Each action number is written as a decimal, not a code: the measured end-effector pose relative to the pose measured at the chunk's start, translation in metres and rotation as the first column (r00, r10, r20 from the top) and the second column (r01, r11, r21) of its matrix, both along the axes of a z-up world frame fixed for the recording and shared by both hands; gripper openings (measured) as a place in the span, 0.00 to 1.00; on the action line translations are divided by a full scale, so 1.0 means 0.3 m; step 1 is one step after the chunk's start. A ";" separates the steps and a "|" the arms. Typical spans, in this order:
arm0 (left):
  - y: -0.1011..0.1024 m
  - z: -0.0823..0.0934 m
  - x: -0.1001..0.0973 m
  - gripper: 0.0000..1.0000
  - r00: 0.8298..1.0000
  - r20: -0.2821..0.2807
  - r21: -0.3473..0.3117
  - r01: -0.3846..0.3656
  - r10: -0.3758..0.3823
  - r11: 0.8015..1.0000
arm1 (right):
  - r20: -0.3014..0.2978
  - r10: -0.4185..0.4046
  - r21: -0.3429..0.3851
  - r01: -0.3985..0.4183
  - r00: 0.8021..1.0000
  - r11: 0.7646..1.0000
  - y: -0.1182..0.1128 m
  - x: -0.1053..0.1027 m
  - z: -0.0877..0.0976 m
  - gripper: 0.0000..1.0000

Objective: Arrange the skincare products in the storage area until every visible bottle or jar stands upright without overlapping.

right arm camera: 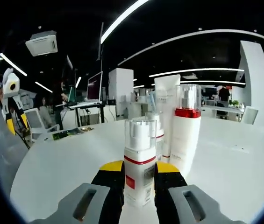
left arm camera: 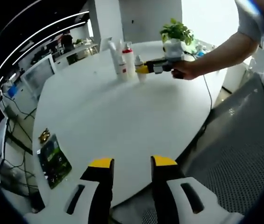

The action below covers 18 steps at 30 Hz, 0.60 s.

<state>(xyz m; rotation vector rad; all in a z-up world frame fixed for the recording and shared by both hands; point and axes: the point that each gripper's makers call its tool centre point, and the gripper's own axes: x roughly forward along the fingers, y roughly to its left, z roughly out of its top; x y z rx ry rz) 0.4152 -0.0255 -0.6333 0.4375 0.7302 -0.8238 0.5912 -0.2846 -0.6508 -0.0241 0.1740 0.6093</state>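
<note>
Right gripper clamped on a small white bottle with clear cap and red band, upright on the white table, near its far side in the left gripper view. Just behind, toward 1 o'clock, a taller red-banded bottle and a white tube, standing close together. Left gripper with jaws apart, nothing between, hovering over the near table edge at 6 o'clock. Wide bare tabletop between edge and bottles. Green card near the edge at 8 o'clock, potted plant at 1 o'clock.
</note>
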 end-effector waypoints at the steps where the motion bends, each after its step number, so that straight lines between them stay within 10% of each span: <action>1: 0.000 0.000 0.000 0.28 1.000 0.000 -0.001 0.000 0.000 1.000 | 0.001 -0.001 0.000 0.001 1.000 1.000 -0.003 -0.007 -0.001 0.19; 18: 0.002 -0.009 -0.007 0.28 1.000 -0.013 0.011 0.004 -0.004 1.000 | 0.003 -0.059 -0.059 0.059 0.998 0.997 -0.026 0.023 -0.013 0.20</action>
